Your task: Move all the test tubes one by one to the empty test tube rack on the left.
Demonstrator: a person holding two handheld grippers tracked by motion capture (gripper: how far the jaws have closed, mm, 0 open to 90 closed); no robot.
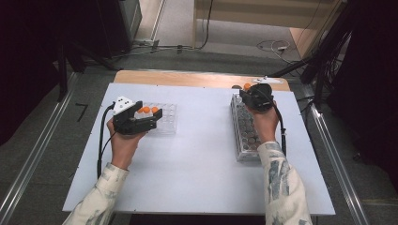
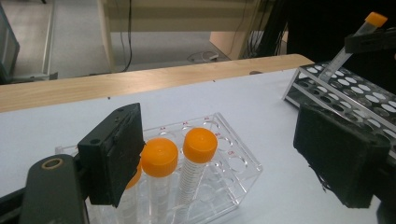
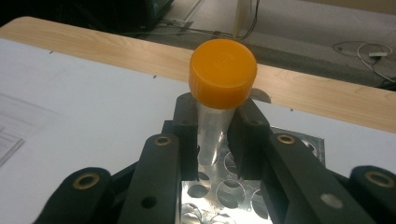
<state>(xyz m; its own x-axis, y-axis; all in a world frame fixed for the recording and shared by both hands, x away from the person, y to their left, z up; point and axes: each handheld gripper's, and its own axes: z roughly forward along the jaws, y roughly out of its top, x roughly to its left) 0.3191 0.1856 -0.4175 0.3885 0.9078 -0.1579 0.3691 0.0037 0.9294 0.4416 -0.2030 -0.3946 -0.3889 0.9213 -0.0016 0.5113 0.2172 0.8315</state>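
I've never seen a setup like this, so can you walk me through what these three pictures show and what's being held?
A person at a white table holds a hand-operated two-jaw black gripper in each hand. One picture looks down from above; the other two come from cameras riding on each gripper. The left gripper hovers open beside a clear plastic tube rack holding orange-capped clear tubes. The right gripper is shut on another orange-capped clear plastic tube, held just above a metal rack with many round holes. Whether that tube is leaving or entering the rack can't be told.
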